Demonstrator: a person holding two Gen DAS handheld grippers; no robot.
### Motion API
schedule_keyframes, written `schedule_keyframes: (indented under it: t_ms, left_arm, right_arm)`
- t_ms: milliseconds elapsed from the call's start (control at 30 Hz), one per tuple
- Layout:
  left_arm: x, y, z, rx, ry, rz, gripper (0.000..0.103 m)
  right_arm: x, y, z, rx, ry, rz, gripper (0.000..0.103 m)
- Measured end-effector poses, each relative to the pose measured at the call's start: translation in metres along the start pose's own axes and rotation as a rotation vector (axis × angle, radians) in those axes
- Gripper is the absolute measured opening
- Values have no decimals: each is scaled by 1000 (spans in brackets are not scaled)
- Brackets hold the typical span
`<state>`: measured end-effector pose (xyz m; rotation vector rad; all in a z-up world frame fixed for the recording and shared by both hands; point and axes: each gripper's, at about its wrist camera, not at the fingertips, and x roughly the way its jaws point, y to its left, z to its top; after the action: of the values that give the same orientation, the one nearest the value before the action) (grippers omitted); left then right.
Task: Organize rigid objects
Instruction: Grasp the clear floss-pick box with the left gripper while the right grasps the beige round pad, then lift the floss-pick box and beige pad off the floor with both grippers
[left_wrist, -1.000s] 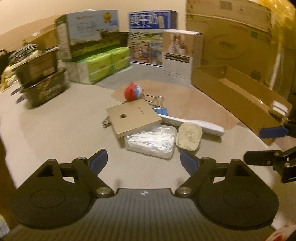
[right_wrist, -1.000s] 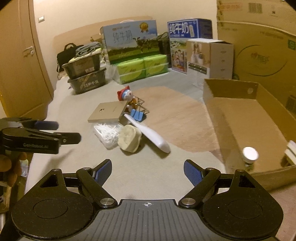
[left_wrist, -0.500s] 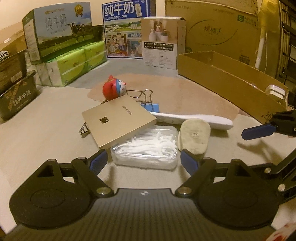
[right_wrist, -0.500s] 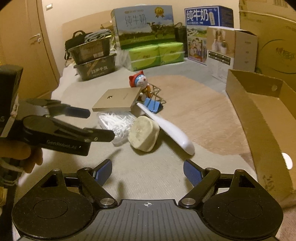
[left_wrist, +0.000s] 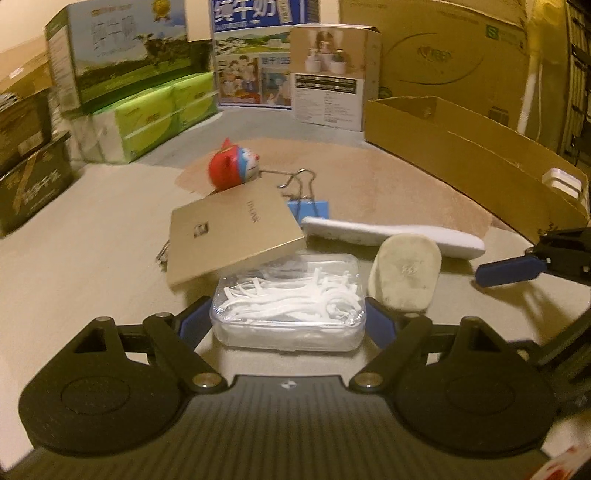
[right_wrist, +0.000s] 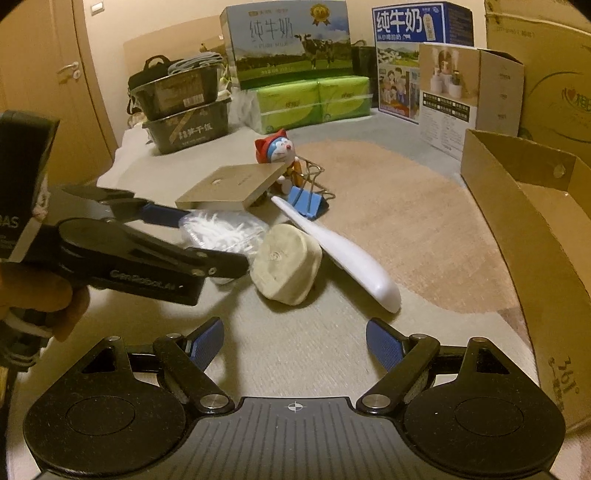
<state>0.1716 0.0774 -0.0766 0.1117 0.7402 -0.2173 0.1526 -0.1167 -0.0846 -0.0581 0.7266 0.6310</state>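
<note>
the floss box (left_wrist: 290, 306) sat at the front of the pile on the floor, and i'll take it as the marker for the rest. the left claw (left_wrist: 288, 325) was spread wide, its blue pads just outside the box's two short ends, not yet pressing as far as i could tell. a gold box (left_wrist: 231, 230) leaned on the floss box's far edge, one corner overhanging the lid. just right of the floss box stood a beige plug (left_wrist: 404, 275), tilted, and behind that lay a white handle (left_wrist: 391, 236). farther back were a blue clip (left_wrist: 308, 208) and a red toy (left_wrist: 231, 170). well to the right of the floss box ran the open carton (left_wrist: 476, 166), likely where things were meant to go.

the right claw (right_wrist: 295, 343) was also wide and empty, low over bare floor short of the plug.

the floss box looked light, stiff and slick, clear thin plastic that could flex or pop its lid if squeezed hard. i'd take it across the ends, low on the walls, gently. lifting it would probably tip the gold box off, so a slow pull towards the claw seemed wiser.
</note>
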Motion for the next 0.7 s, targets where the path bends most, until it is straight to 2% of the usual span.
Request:
schedule_keyframes:
  t_ms: [100, 233, 333, 533, 600, 700]
  left_arm:
    - [-11, 7, -9, -18, 1, 21, 84]
    - [-21, 13, -18, -43, -2, 44, 84]
    - [-24, 13, -22, -40, -8, 64, 84]
    - [-25, 12, -26, -31, -20, 58, 84]
    - [-25, 11, -28, -27, -26, 59, 84]
    - [-22, 10, -28, -20, -26, 64, 85]
  right_arm:
    - [6, 6, 3, -16, -2, 9, 71]
    - [16, 12, 8, -21, -28, -16, 70]
    - [23, 16, 14, -31, -49, -22, 66]
    - [37, 15, 25, -10, -57, -54, 59]
    - [38, 14, 27, 0, -60, -59, 50]
    - [36, 10, 27, 14, -56, -53, 49]
